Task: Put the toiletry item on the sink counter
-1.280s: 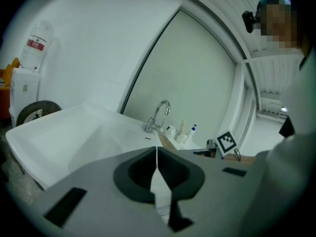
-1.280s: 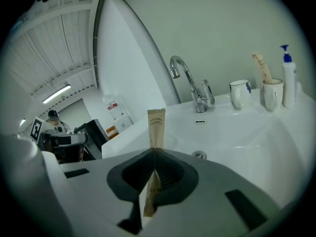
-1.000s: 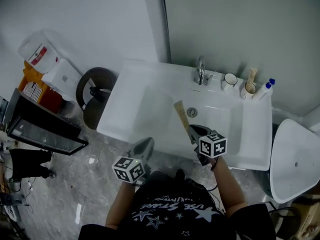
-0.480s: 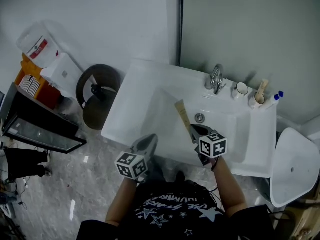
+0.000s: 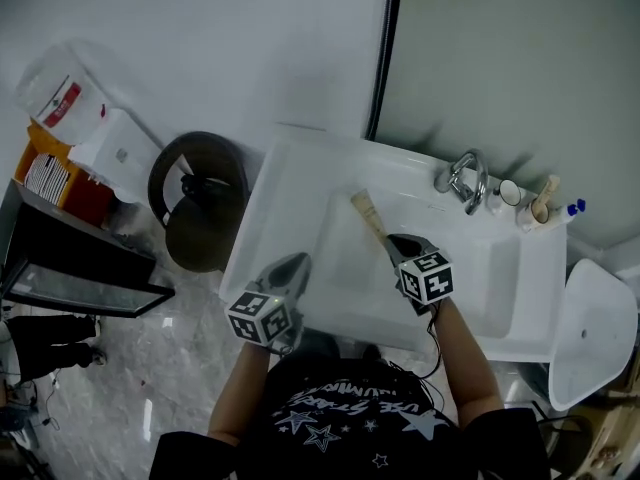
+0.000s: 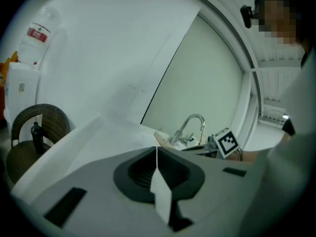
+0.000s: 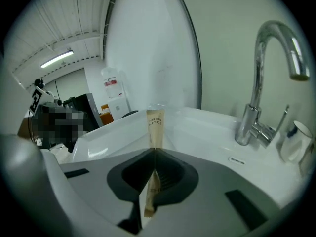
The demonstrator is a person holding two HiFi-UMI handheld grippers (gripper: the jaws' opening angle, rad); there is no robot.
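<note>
A tan toothbrush packet (image 5: 368, 218) sticks out of my right gripper (image 5: 392, 243), which is shut on it above the white sink basin (image 5: 290, 168). In the right gripper view the packet (image 7: 154, 127) stands upright beyond the closed right gripper (image 7: 154, 152), left of the chrome faucet (image 7: 261, 83). My left gripper (image 5: 295, 265) hovers at the sink's front left rim. Seen in its own view, the left gripper (image 6: 157, 152) is shut, with a thin white sliver showing in the seam; I cannot tell what that is.
The faucet (image 5: 465, 180) stands at the sink's back right, with two cups (image 5: 512, 192) and a blue-capped bottle (image 5: 572, 208) beside it. A dark round bin (image 5: 200, 203) sits left of the sink. A toilet (image 5: 595, 328) is at the right, and a water jug (image 5: 50, 93) at far left.
Both grippers have moved left along the sink, and the right one is now farther over the basin, away from the faucet. The packet stays in the right gripper.
</note>
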